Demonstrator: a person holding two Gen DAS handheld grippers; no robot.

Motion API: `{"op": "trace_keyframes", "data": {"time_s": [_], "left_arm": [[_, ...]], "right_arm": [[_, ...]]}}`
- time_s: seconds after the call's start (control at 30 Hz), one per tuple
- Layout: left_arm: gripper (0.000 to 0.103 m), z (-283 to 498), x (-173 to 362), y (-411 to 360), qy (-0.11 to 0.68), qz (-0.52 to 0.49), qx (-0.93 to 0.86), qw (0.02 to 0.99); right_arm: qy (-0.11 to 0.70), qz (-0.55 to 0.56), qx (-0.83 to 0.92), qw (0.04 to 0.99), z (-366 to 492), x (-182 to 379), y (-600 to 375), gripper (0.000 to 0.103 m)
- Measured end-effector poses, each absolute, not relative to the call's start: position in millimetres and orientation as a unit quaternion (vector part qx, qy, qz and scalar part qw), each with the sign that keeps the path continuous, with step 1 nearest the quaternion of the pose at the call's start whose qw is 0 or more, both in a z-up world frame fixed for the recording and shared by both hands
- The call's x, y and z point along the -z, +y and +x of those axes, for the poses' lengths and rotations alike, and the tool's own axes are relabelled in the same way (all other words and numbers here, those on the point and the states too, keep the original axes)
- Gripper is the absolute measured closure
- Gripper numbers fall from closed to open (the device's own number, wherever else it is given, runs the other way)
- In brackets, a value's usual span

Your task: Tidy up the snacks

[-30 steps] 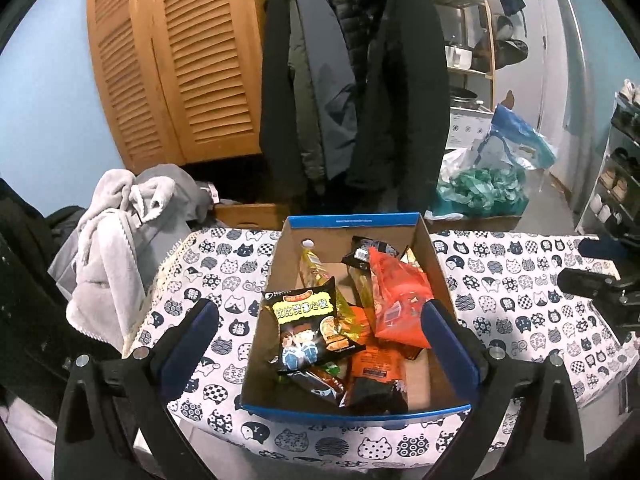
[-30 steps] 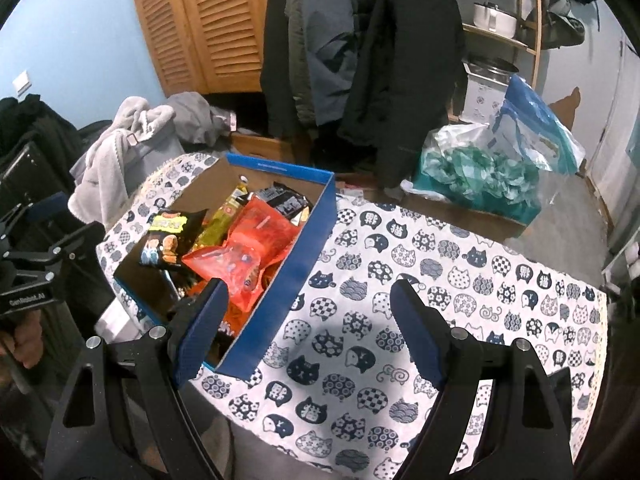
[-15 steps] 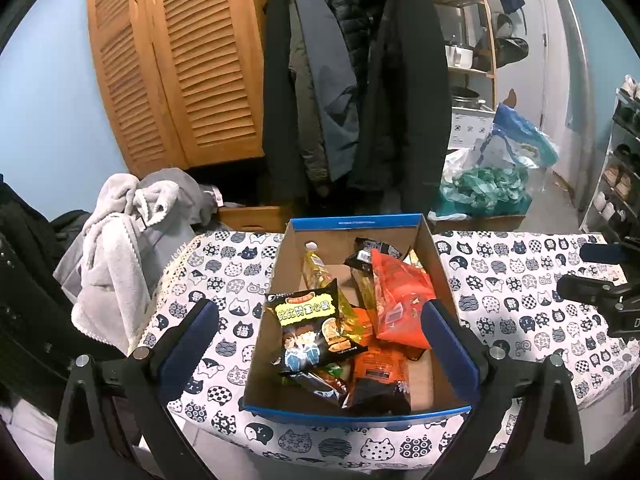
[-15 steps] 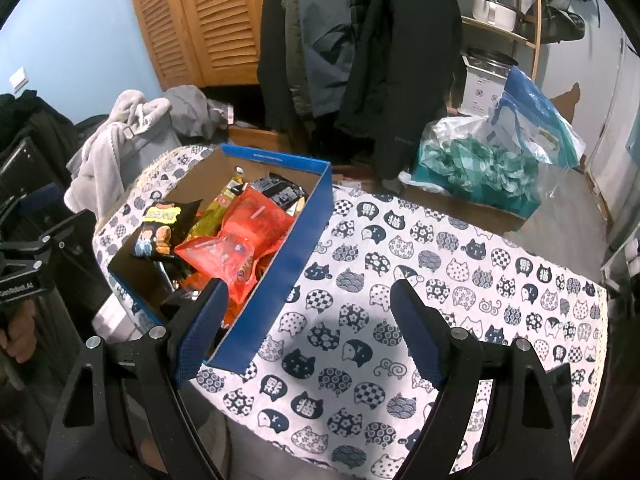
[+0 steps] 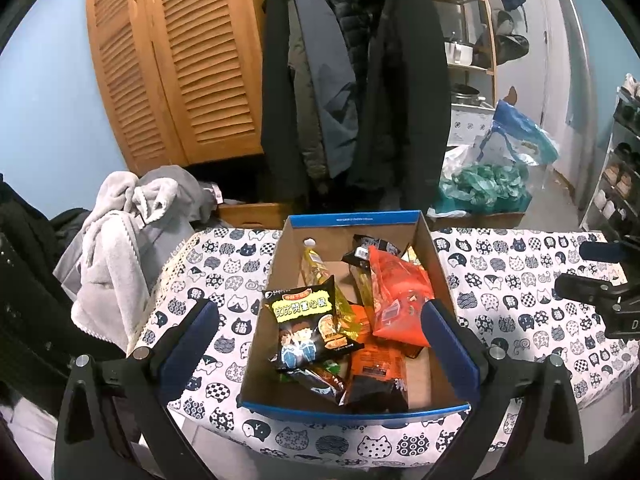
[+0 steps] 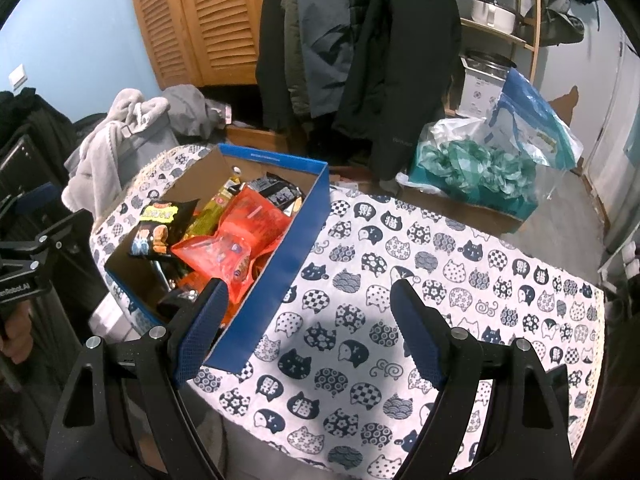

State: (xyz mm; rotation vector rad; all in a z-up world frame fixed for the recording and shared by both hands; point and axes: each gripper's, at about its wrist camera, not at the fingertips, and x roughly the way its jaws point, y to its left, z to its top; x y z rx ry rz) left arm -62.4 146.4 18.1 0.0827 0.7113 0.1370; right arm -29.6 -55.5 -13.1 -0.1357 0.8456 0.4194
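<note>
A cardboard box with a blue rim (image 5: 356,219) stands on the cat-print tablecloth (image 5: 520,280). It holds several snack packets: a black packet with a yellow label (image 5: 306,320), a red packet (image 5: 396,292), a yellow one (image 5: 316,268) and an orange-and-black one (image 5: 376,372). My left gripper (image 5: 316,310) hangs open over the box's near end with nothing between its fingers. My right gripper (image 6: 308,287) is open and empty over the cloth, just right of the box's blue side wall (image 6: 280,264). The red packet (image 6: 236,240) lies on top of the pile.
Grey fleece clothing (image 5: 116,248) is piled left of the table. Dark coats (image 5: 360,100) and a louvred wooden wardrobe (image 5: 180,72) stand behind. A plastic bag of teal stuff (image 6: 480,168) lies at the back right. The cloth (image 6: 440,280) right of the box is bare.
</note>
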Motion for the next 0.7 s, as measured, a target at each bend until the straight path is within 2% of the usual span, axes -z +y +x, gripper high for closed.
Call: {"op": "trace_keyframes", "data": {"time_s": [0.7], "left_arm": [[0.001,-61.5,-15.0,146.5,0.346,0.046,-0.065,0.935]], "right_arm": [[0.413,-0.068,-0.202,0.885,-27.0,19.4,-57.8,0.021]]}}
